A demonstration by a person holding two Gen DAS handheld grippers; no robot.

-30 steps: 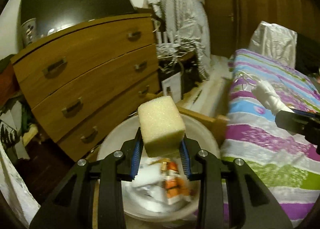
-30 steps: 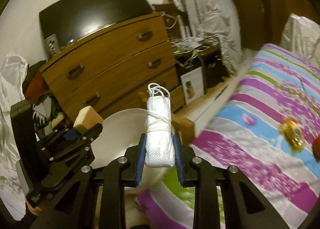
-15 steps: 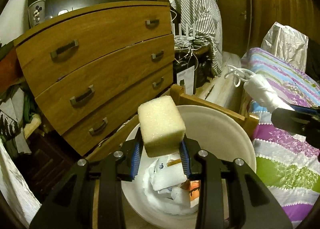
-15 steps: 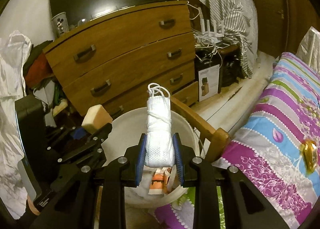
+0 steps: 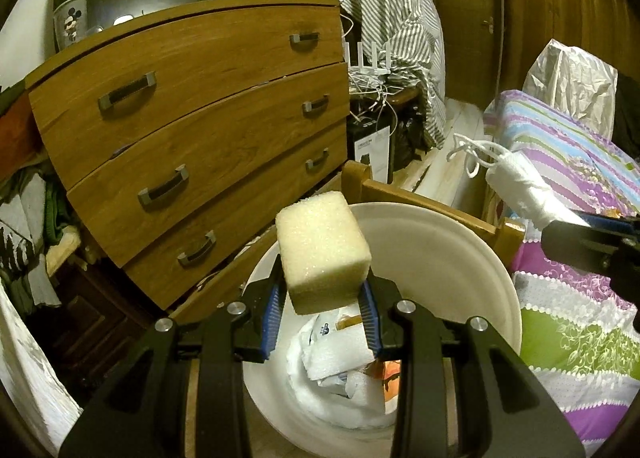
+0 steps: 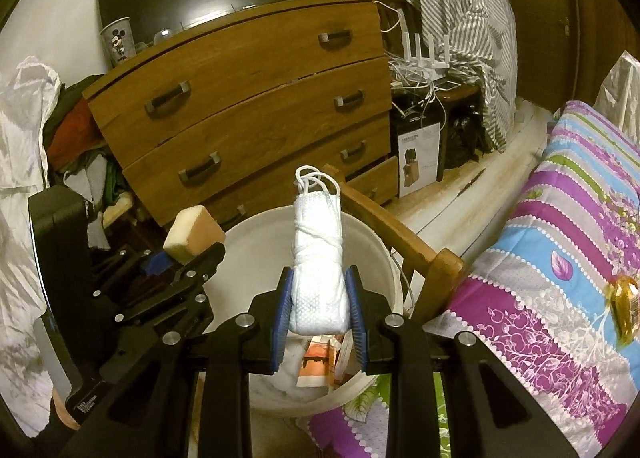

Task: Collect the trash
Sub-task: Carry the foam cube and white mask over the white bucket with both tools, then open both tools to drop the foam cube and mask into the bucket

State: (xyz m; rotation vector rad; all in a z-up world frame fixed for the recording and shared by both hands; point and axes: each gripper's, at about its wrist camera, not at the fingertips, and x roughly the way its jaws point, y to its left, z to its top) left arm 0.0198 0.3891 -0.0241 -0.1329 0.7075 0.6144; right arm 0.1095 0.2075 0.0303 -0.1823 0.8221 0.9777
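Observation:
My left gripper (image 5: 322, 312) is shut on a pale yellow sponge block (image 5: 322, 252) and holds it over the white bucket (image 5: 460, 242). The bucket holds crumpled white paper and an orange wrapper (image 5: 390, 372). My right gripper (image 6: 318, 316) is shut on a rolled white face mask (image 6: 318, 258) tied with its ear loops, above the same bucket (image 6: 240, 246). The mask also shows at the right of the left wrist view (image 5: 520, 182). The left gripper with the sponge (image 6: 192, 234) shows at the left of the right wrist view.
A wooden chest of drawers (image 5: 192, 130) stands behind the bucket. A wooden bed frame corner (image 6: 436, 262) sits beside the bucket. The striped bedspread (image 6: 560, 226) carries a golden wrapper (image 6: 624, 302). Clothes pile at the left (image 6: 24, 130).
Both grippers have moved from over the bed to above the bucket, each still holding its item. The bucket's contents now sit below the jaws.

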